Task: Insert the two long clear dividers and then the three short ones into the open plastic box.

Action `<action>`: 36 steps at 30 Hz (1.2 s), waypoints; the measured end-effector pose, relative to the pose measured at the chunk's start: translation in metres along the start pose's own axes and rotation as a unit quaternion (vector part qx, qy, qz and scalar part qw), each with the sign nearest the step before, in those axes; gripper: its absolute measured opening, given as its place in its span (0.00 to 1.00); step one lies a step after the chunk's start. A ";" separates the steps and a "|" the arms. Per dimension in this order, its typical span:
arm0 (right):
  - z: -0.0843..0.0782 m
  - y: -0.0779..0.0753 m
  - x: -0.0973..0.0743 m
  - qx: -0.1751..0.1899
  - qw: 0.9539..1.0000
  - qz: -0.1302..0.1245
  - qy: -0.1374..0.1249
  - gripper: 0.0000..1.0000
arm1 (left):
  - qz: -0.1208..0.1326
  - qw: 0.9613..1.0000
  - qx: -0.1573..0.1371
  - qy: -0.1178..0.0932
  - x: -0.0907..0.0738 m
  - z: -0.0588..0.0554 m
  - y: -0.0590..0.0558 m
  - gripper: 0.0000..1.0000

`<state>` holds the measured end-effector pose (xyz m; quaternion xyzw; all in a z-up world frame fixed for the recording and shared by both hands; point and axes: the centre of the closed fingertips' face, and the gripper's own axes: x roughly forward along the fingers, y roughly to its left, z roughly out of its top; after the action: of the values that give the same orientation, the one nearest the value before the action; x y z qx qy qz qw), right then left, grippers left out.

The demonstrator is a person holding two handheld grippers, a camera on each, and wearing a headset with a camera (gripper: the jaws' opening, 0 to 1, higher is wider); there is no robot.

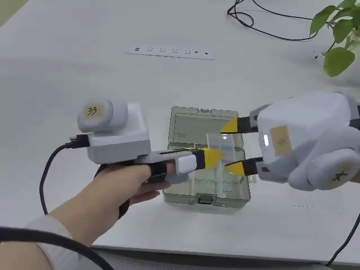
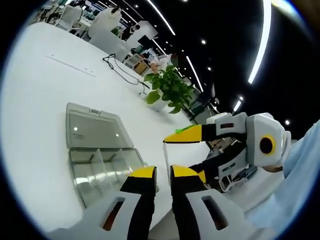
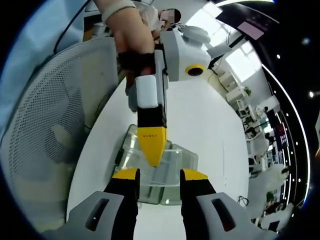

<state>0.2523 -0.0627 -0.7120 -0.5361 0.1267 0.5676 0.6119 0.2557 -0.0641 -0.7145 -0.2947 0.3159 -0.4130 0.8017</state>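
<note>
Surface (image 1: 84, 67): plain white, no pattern.
Box (image 1: 185, 132): transparent, grey-green tint, lid and base alike.
Divider (image 1: 220, 142): appears colourless and clear, but it is hard to separate from the box behind it.
Left gripper (image 1: 216, 157): white housing, black jaws with yellow tips, yellow label with dark handwriting.
Right gripper (image 1: 228, 146): same white, black and yellow scheme, with a tan label.
Cable (image 1: 44, 180): black.
Power strip (image 1: 170, 52): white with dark sockets.
Plant (image 1: 339, 59): green leaves.
</note>
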 end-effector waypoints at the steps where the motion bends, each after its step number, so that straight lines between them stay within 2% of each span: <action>1: 0.000 0.000 0.000 0.000 1.000 0.000 0.000 0.33 | -0.002 1.000 -0.001 0.001 0.000 -0.001 -0.001 0.04; 3: 0.001 0.001 0.000 -0.005 1.000 0.000 0.001 0.33 | -0.009 1.000 0.000 -0.003 0.000 -0.001 -0.004 0.00; 4: 0.001 0.002 0.000 -0.008 1.000 0.000 0.001 0.33 | -0.018 1.000 -0.011 -0.004 0.000 -0.001 -0.008 0.00; 5: 0.001 0.002 -0.001 -0.013 1.000 -0.001 0.001 0.33 | -0.013 1.000 -0.011 -0.004 0.000 -0.002 -0.006 0.00; 15: 0.005 0.004 -0.005 -0.027 1.000 -0.004 -0.006 0.33 | -0.029 0.999 -0.040 -0.007 -0.004 -0.004 -0.010 0.00; 21: 0.006 0.004 -0.004 -0.041 0.999 -0.003 -0.008 0.33 | -0.028 0.999 -0.042 -0.011 -0.005 -0.004 -0.010 0.00; 23: 0.006 0.004 -0.005 -0.041 0.999 -0.001 -0.009 0.37 | -0.028 0.999 -0.039 -0.011 -0.006 -0.003 -0.010 0.00; 24: 0.008 0.006 -0.004 -0.014 1.000 0.009 -0.021 0.41 | -0.027 0.999 -0.032 -0.010 -0.006 -0.004 -0.010 0.00; 26: 0.010 0.001 -0.007 0.009 0.999 0.008 -0.033 0.46 | -0.028 0.999 -0.016 -0.005 -0.007 -0.005 -0.010 0.00; 29: 0.010 -0.005 -0.013 0.048 0.998 0.016 -0.046 0.44 | -0.028 0.999 0.034 0.015 -0.008 -0.012 -0.008 0.00; 31: 0.010 -0.005 -0.016 0.071 0.995 0.034 -0.053 0.40 | -0.036 0.996 0.077 0.026 -0.009 -0.016 -0.010 0.00; 32: 0.010 -0.007 -0.017 0.078 0.995 0.035 -0.055 0.37 | -0.039 0.995 0.090 0.029 -0.009 -0.017 -0.011 0.00; 33: 0.010 -0.005 -0.019 0.096 0.993 0.048 -0.057 0.36 | -0.046 0.991 0.116 0.040 -0.010 -0.020 -0.013 0.00; 34: 0.010 -0.004 -0.020 0.105 0.991 0.056 -0.060 0.33 | -0.045 0.989 0.130 0.044 -0.011 -0.021 -0.012 0.00; 36: 0.011 -0.005 -0.023 0.118 0.989 0.067 -0.064 0.30 | -0.069 0.981 0.172 0.058 -0.012 -0.027 -0.019 0.00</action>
<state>0.2438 -0.0654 -0.6878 -0.4130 0.1889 0.6218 0.6380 0.2211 -0.0684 -0.7146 -0.1488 0.2652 -0.5323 0.7900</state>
